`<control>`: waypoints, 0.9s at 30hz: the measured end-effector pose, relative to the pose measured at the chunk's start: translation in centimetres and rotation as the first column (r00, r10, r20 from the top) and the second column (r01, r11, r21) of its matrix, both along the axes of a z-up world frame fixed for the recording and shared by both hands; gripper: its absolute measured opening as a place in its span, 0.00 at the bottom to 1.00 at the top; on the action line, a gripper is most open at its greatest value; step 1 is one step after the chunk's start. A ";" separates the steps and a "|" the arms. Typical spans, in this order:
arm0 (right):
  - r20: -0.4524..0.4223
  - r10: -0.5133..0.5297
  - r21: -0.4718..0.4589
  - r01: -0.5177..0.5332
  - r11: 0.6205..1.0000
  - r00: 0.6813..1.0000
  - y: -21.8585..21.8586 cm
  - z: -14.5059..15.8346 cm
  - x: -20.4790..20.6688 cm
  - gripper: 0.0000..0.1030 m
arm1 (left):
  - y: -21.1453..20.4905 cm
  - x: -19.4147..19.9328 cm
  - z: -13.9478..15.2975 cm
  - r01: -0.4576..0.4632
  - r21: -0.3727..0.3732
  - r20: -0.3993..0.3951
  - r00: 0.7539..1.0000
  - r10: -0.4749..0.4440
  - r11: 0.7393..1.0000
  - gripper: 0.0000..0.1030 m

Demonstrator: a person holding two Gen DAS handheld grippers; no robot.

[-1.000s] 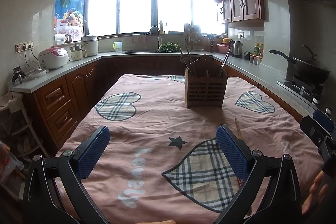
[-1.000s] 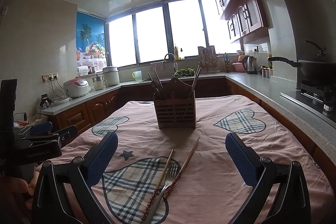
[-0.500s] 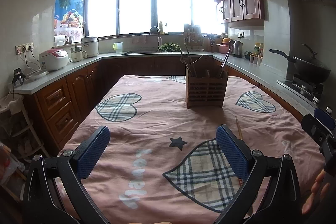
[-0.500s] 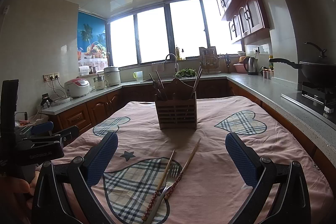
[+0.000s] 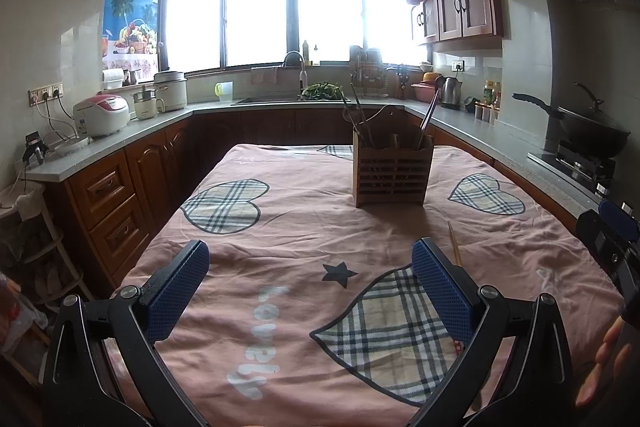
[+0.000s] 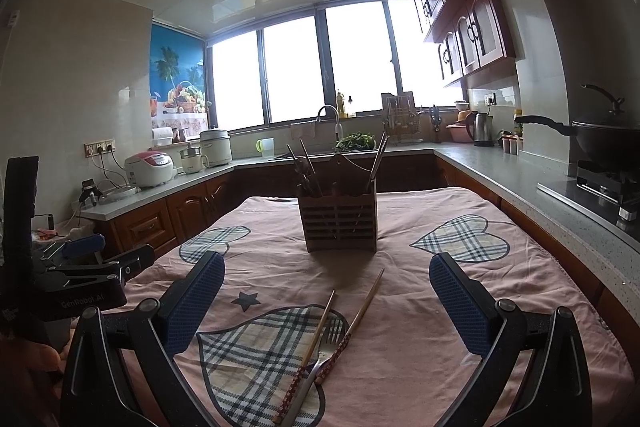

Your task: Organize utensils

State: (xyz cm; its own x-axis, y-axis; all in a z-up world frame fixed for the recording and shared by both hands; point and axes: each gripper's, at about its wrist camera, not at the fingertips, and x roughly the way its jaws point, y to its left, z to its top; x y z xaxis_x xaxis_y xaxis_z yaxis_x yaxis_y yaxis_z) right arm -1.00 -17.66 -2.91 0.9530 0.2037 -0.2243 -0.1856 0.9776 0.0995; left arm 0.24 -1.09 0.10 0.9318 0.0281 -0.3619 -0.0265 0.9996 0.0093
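Observation:
A slatted wooden utensil holder stands upright mid-table with several utensils in it. Two wooden chopsticks with red patterned ends and a metal fork lie crossed on the pink cloth, just ahead of my right gripper, which is open and empty above them. My left gripper is also open and empty over the cloth's left side. In the left wrist view only a chopstick tip shows past the right finger. The right gripper's body appears at that view's right edge.
The table wears a pink cloth with plaid hearts. Counters run round the room: rice cookers at the left, a sink at the back, a kettle and a wok on a stove at the right. A hand shows at lower right.
Both views have crept slightly forward and tilted a little; the holder sits a touch higher in frame. Chopsticks and fork have not moved. Both grippers stay open.

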 end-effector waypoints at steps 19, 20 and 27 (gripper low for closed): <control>-0.019 0.000 0.007 0.000 1.000 1.000 -0.1 -0.3 0.8 1.00 | -0.2 1.3 -0.5 -0.006 0.021 -0.018 1.000 0.007 1.000 1.00; -0.021 0.000 0.008 0.000 1.000 1.000 -0.1 -0.3 0.9 1.00 | -0.2 1.4 -0.5 -0.006 0.021 -0.020 1.000 0.006 1.000 1.00; -0.042 -0.004 0.010 0.005 1.000 0.999 -0.4 -0.8 1.9 1.00 | -0.1 2.0 -0.4 0.002 0.012 -0.028 1.000 -0.002 1.000 1.00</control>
